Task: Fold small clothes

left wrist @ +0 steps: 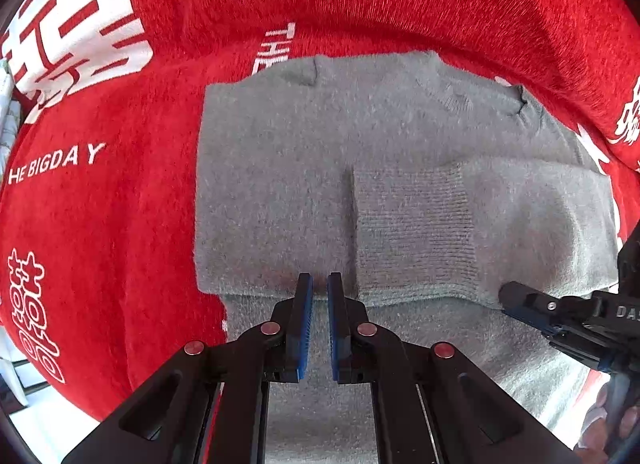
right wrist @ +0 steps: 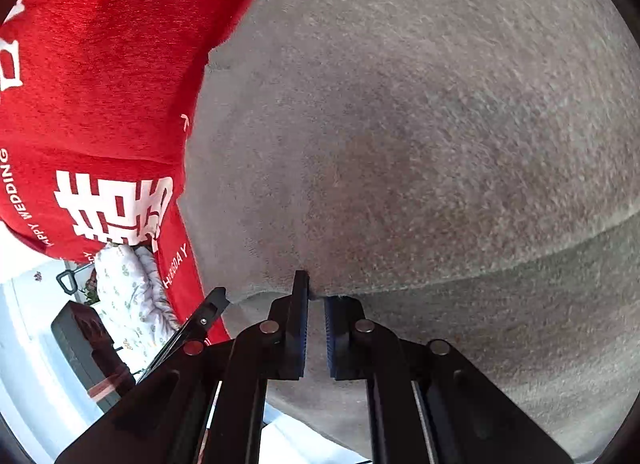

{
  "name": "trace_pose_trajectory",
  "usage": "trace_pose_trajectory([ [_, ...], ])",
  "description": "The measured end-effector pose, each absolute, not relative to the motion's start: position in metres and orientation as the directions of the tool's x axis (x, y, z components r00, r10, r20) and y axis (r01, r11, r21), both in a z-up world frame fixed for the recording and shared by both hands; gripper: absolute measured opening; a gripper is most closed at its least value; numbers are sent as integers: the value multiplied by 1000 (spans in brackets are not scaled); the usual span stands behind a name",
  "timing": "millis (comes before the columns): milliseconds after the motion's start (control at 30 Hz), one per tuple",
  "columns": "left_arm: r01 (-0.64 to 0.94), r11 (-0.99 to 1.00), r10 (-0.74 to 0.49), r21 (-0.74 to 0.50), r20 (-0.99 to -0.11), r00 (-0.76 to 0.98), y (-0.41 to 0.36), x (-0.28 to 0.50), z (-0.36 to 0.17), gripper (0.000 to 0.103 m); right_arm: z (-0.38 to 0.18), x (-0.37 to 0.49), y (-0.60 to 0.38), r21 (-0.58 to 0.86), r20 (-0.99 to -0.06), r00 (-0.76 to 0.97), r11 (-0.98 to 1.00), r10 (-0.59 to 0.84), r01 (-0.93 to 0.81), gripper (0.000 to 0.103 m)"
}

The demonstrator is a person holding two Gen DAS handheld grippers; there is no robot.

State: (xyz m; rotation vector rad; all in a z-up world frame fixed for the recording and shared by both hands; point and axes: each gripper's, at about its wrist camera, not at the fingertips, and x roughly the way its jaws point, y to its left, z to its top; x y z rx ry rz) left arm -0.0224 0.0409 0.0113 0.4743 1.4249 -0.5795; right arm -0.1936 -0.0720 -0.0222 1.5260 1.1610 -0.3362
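Home: red wedding blanket point(left wrist: 120, 203), quilt point(right wrist: 128, 296)

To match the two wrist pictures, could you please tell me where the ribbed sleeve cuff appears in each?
Left wrist view: the ribbed sleeve cuff lies right of centre, folded across the grey sweater.
Right wrist view: no ribbed cuff can be made out; plain grey knit fills the picture.
Shared landmark: the red printed cloth under the sweater.

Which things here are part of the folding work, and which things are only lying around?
Part of the job:
grey sweater
left gripper
right gripper

Only lying around:
red blanket
floral cloth
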Motion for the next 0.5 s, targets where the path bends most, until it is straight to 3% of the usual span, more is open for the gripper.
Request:
trace_pose_trajectory([
  [233, 629, 776, -88, -37, -995, 51, 42, -24, 12, 8, 5, -194, -69, 600, -756, 422, 271, 500, 753, 13],
  [500, 642, 766, -60, -12, -997, 52, 38, -30, 11, 8, 22, -214, -81, 593, -766, 419, 287, 487, 752, 15],
])
